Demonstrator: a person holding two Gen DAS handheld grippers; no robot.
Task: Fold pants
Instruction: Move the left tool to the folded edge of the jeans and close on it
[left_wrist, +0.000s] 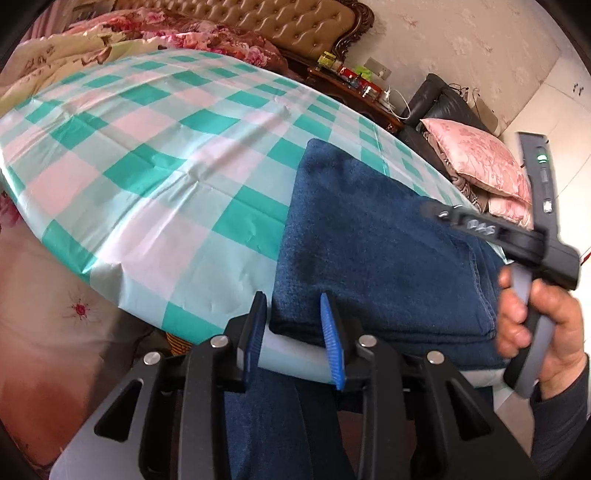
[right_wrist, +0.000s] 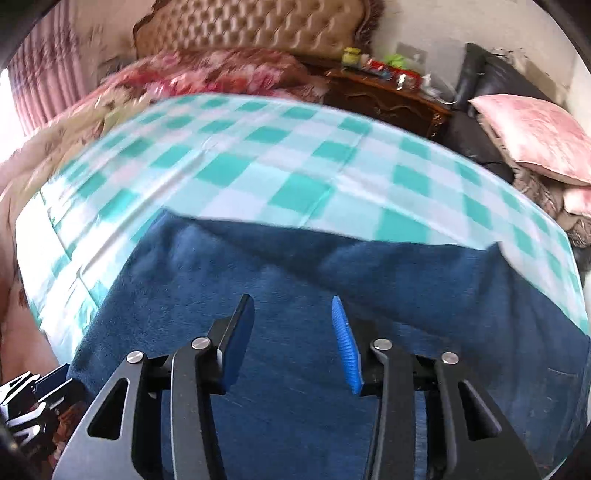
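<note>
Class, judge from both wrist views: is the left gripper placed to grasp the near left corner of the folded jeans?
Probably yes. The left gripper sits at the jeans near left corner, jaws apart with nothing between them, and only the checked cloth lies alongside.

Dark blue denim pants (left_wrist: 376, 243) folded into a flat stack, lying at my near table edge.

Table (left_wrist: 110, 155) under green-and-white checked cloth (right_wrist: 280, 155) — folded blue pants (left_wrist: 369, 240) at its near edge.

Pants (right_wrist: 295, 280) lie on the table (left_wrist: 147, 155), bed (left_wrist: 192, 26) behind.
</note>
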